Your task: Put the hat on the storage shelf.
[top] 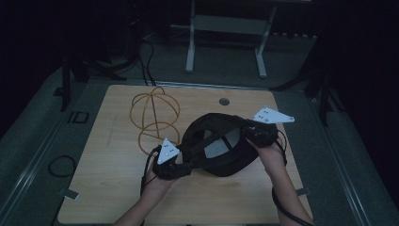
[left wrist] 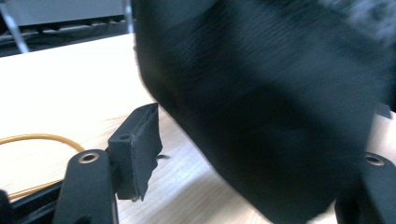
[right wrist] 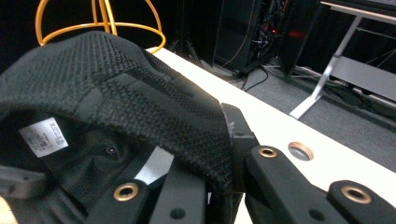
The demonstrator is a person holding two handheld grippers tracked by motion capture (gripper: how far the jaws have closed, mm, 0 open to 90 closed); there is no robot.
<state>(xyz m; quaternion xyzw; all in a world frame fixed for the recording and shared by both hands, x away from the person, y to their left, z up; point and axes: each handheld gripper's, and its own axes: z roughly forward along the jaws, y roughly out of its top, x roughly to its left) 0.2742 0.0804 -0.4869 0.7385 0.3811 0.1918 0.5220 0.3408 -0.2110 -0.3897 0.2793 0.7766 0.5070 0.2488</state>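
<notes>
A black knit cap [top: 221, 146] lies upside down on the wooden table [top: 108, 193], its inside and a white label [right wrist: 44, 135] facing up. My right gripper [top: 248, 132] is at the cap's right rim; in the right gripper view the right gripper [right wrist: 219, 154] is shut on that rim, one jaw inside the cap [right wrist: 116, 88] and one outside. My left gripper [top: 186, 165] is at the cap's near left edge. In the left gripper view the cap [left wrist: 261, 107] hangs between the left gripper's [left wrist: 252, 158] jaws, and the left pad [left wrist: 137, 149] stands apart from the fabric.
A yellow wire cap stand [top: 155, 115] sits on the table behind and left of the cap, also in the left gripper view [left wrist: 37, 137] and the right gripper view [right wrist: 100, 23]. A round cable hole [top: 224, 101] is near the far edge. Desk legs and cables lie beyond.
</notes>
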